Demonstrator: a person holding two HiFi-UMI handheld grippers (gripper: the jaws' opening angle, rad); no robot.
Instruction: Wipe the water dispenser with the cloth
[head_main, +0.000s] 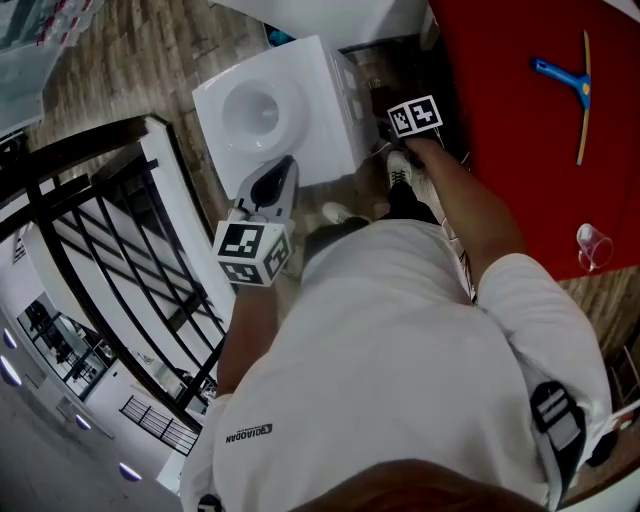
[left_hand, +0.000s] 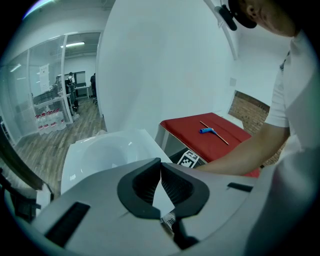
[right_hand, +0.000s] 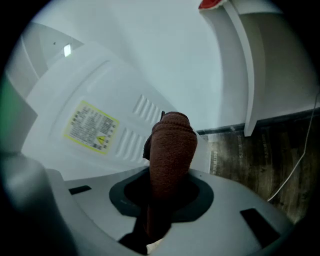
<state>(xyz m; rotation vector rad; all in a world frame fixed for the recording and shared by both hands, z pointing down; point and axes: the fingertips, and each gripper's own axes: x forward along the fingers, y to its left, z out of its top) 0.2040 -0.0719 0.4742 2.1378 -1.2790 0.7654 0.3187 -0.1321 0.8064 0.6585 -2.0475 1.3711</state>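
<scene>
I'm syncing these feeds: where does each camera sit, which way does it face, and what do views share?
Head view: on the person's head, facing steeply down at the water dispenser; shirt and left gripper show.
Left gripper view: on the shut left gripper, facing over the dispenser towards the red table; right arm shows.
Right gripper view: on the right gripper, facing the dispenser's yellow label; cloth clamped.
Shared: head and left gripper views both show the blue squeegee.

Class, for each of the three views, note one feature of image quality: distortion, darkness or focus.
Head view: sharp, evenly lit, water dispenser clear. Left gripper view: fisheye bending, dark corners. Right gripper view: dimmer, cloth close and soft-focused.
</scene>
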